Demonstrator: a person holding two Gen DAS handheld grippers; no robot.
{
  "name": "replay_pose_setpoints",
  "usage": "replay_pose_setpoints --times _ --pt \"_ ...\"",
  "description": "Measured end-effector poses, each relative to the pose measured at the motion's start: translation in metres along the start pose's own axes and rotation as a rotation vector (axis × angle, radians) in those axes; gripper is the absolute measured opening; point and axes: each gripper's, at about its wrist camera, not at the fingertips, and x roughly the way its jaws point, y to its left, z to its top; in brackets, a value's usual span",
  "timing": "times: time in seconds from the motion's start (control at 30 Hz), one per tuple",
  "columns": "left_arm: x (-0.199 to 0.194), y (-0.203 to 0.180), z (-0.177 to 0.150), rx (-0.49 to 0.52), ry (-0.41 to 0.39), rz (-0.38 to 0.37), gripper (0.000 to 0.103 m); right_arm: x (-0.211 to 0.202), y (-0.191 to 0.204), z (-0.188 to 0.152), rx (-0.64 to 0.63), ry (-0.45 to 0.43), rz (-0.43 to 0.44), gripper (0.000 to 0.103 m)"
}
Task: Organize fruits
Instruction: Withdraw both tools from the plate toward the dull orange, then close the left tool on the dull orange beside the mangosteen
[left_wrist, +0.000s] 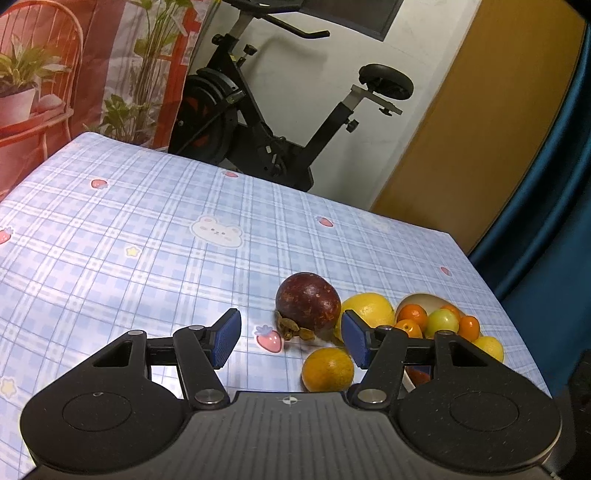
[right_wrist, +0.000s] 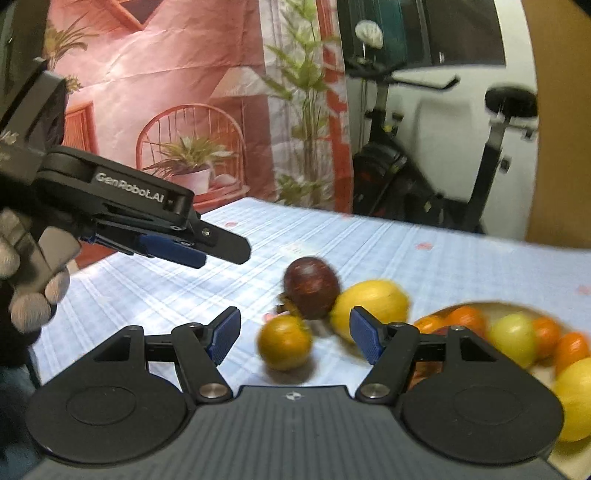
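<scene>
We see both the left tongs (left_wrist: 290, 338) and the right tongs (right_wrist: 293, 334) standing apart with nothing between their pads. On the worktop (left_wrist: 147, 229), the mangosteen (left_wrist: 307, 301) lies just ahead of them, touching a lemon (left_wrist: 367, 308). The orange (left_wrist: 327, 370) sits nearer, and the bowl (left_wrist: 421, 298) of fruits is to their right.

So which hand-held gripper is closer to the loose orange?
Right hand-held gripper, probably: the orange lies just ahead, between its open jaws. The left hand-held gripper hovers higher, leftward.

Exercise bike (left_wrist: 273, 110) beside printed backdrop (left_wrist: 92, 70)
</scene>
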Motion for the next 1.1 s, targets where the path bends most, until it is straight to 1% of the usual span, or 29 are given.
replay_pose_setpoints --times 0.2,0.33,0.43,0.47,0.6,0.77,0.97,1.03,1.1 --pt "0.003 0.003 -0.003 -0.007 0.011 -0.008 0.062 0.026 -0.001 -0.003 0.054 0.071 0.018 0.067" --pt "0.009 -0.004 -0.006 0.017 0.031 -0.022 0.062 0.034 -0.004 -0.002 0.088 0.084 0.024 0.066" --pt "0.016 -0.012 -0.007 0.042 0.056 -0.035 0.062 0.040 -0.006 -0.002 0.101 0.122 0.043 0.066" --pt "0.018 -0.015 -0.008 0.052 0.065 -0.035 0.062 0.041 -0.005 -0.003 0.097 0.122 0.049 0.067" --pt "0.025 -0.022 -0.013 0.077 0.092 -0.050 0.062 0.037 -0.006 -0.005 0.097 0.112 0.079 0.067" --pt "0.029 -0.026 -0.020 0.096 0.116 -0.053 0.061 0.031 -0.012 -0.007 0.111 0.093 0.101 0.059" --pt "0.033 -0.025 -0.025 0.092 0.138 -0.050 0.060 0.029 -0.007 -0.007 0.087 0.081 0.112 0.051" --pt "0.033 -0.025 -0.027 0.092 0.138 -0.047 0.058 0.029 -0.005 -0.008 0.079 0.082 0.113 0.051" --pt "0.033 -0.023 -0.028 0.088 0.137 -0.037 0.050 0.028 -0.005 -0.008 0.080 0.079 0.113 0.050"
